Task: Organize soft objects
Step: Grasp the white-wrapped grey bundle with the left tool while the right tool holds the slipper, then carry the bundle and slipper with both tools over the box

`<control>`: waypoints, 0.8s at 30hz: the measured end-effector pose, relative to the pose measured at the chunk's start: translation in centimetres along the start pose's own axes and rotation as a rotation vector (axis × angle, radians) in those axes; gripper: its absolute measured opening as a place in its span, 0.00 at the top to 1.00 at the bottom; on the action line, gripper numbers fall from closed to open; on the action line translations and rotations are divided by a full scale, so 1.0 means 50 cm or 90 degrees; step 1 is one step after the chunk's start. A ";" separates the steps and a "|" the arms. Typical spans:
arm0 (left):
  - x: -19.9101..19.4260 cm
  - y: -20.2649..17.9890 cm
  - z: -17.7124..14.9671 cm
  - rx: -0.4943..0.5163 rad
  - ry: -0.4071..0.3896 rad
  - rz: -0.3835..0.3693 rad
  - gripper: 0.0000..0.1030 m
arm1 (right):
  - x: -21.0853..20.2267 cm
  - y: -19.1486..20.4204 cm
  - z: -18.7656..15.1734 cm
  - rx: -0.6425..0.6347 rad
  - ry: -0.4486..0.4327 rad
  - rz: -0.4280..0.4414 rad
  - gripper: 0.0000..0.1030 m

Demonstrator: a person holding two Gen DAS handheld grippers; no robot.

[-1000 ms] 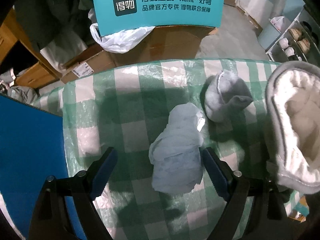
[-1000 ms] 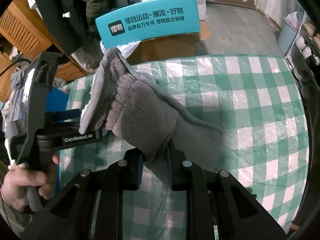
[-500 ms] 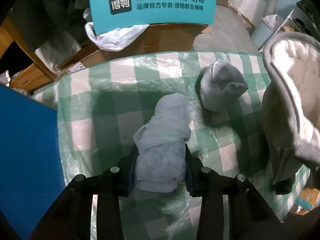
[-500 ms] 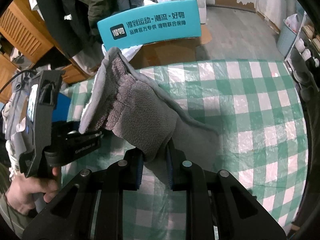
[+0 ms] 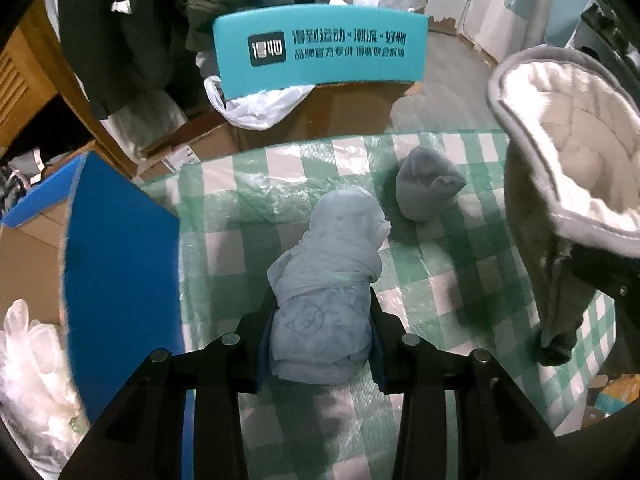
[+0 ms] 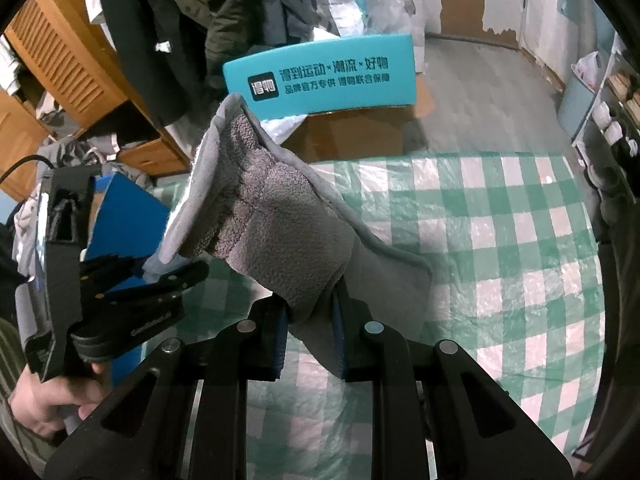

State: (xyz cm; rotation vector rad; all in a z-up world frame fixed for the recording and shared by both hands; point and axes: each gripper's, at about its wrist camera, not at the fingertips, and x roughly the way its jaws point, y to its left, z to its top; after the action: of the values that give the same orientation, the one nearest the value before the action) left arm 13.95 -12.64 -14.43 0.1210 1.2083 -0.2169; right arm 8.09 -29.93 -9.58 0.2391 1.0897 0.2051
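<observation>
Two grips | my left gripper has just closed on pale blue cloth above checked table | right gripper clamps grey mitt | lift clear, carry steadily, avoid grey sock.

My left gripper had just closed its jaws on the pale blue cloth bundle at lower centre, pads pressing both its sides. Above and right of it a grey sock lay on the green checked tablecloth. A grey fleece-lined slipper filled the right edge. A blue box flap stood at left, a teal sign at top.
</observation>
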 end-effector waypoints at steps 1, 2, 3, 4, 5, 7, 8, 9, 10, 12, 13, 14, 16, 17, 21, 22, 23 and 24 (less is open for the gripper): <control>-0.008 0.001 -0.003 0.000 -0.004 0.001 0.62 | -0.004 0.004 0.001 -0.002 -0.003 0.001 0.83; -0.016 0.003 -0.004 0.000 -0.009 0.002 0.62 | -0.010 0.009 0.000 -0.004 -0.007 0.002 0.83; -0.023 0.004 -0.006 0.001 -0.013 0.005 0.62 | -0.015 0.013 0.001 -0.007 -0.011 0.004 0.83; -0.032 0.004 -0.010 0.002 -0.017 0.008 0.62 | -0.019 0.016 0.002 -0.009 -0.014 0.005 0.83; -0.039 0.006 -0.012 0.002 -0.021 0.009 0.62 | -0.024 0.020 0.002 -0.012 -0.017 0.007 0.83; -0.055 0.011 -0.012 0.001 -0.030 0.013 0.62 | -0.034 0.029 0.002 -0.016 -0.023 0.010 0.83; -0.063 0.014 -0.014 0.000 -0.034 0.015 0.62 | -0.037 0.033 0.002 -0.018 -0.025 0.010 0.83; -0.074 0.017 -0.016 -0.001 -0.039 0.018 0.62 | -0.041 0.037 0.002 -0.020 -0.027 0.012 0.83; -0.082 0.019 -0.018 -0.002 -0.044 0.020 0.62 | -0.045 0.040 0.002 -0.023 -0.029 0.012 0.83; -0.097 0.021 -0.023 -0.001 -0.051 0.026 0.62 | -0.051 0.047 0.002 -0.027 -0.033 0.014 0.83; -0.106 0.023 -0.026 -0.001 -0.056 0.029 0.62 | -0.054 0.050 0.001 -0.029 -0.034 0.014 0.83; -0.113 0.025 -0.028 -0.002 -0.060 0.031 0.62 | -0.056 0.053 0.001 -0.031 -0.035 0.014 0.83; -0.124 0.029 -0.031 -0.004 -0.066 0.034 0.62 | -0.060 0.059 0.001 -0.033 -0.038 0.015 0.83; -0.131 0.033 -0.033 -0.005 -0.069 0.036 0.62 | -0.064 0.063 0.001 -0.035 -0.040 0.015 0.83; -0.159 0.044 -0.037 -0.007 -0.088 0.039 0.62 | -0.074 0.076 0.003 -0.042 -0.048 0.018 0.83; -0.166 0.046 -0.039 -0.009 -0.091 0.040 0.62 | -0.078 0.080 0.004 -0.043 -0.051 0.018 0.83; -0.171 0.048 -0.040 -0.011 -0.094 0.041 0.62 | -0.081 0.083 0.004 -0.045 -0.053 0.019 0.83; -0.178 0.052 -0.042 -0.014 -0.096 0.041 0.62 | -0.084 0.087 0.004 -0.047 -0.055 0.019 0.83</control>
State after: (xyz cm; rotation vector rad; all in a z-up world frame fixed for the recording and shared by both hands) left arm 9.65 -8.76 -6.91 0.1223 1.0546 -0.1546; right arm 6.18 -26.98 -4.66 0.1964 0.9911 0.2596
